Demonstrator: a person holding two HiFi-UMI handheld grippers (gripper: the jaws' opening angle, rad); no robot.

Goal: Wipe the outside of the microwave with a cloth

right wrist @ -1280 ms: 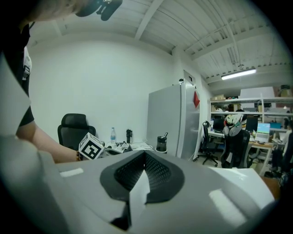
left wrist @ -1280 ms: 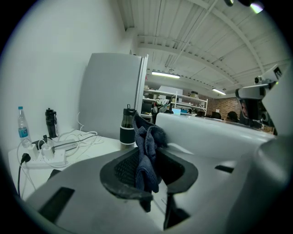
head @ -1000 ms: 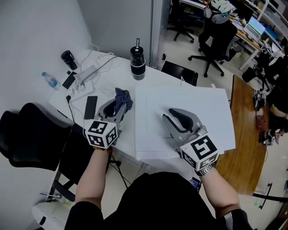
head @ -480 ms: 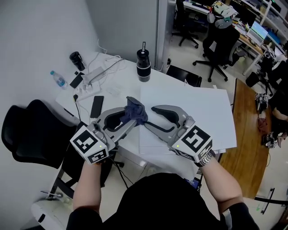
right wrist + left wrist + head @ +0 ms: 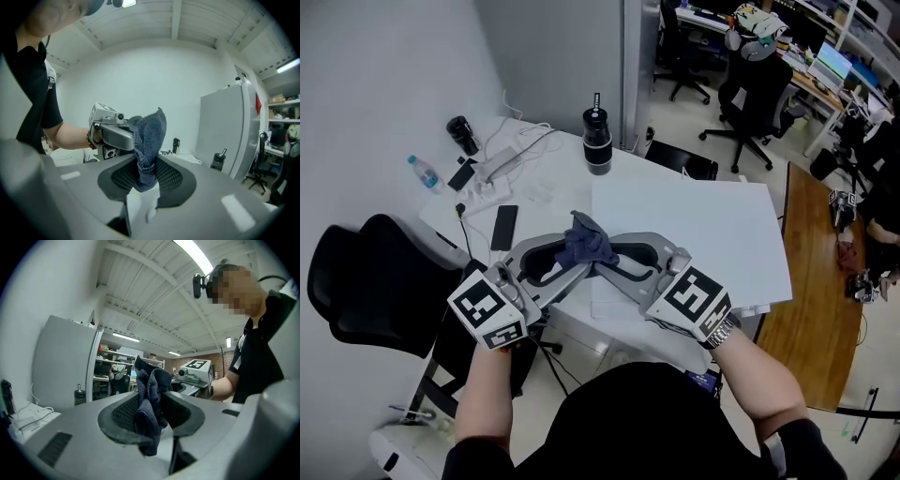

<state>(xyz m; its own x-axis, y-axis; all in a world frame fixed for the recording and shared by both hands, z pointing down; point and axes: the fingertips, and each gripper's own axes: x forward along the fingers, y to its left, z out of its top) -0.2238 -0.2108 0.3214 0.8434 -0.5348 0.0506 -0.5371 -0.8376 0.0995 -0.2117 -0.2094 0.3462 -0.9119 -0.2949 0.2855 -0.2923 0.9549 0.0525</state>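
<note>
Over table (image 5: 555,183), cloth (image 5: 586,246) stands bunched where both tips meet; right gripper (image 5: 607,267) (jaws just closing further) pinches it; left gripper (image 5: 574,266), jaws just opening wider, sits loose around it

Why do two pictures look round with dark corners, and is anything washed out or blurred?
Left gripper view: wide-angle lens bends the ceiling, corners go black, the ceiling light strip glares. Right gripper view: same bulge, cloth sharp. Head view: evenly lit, sharp.

Both forearms are bent inward, so the left gripper (image 5: 578,258) and the right gripper (image 5: 607,255) meet tip to tip. The left jaws have just been opening, loose around the cloth (image 5: 586,244). The right jaws have just been closing and now pinch it.
</note>
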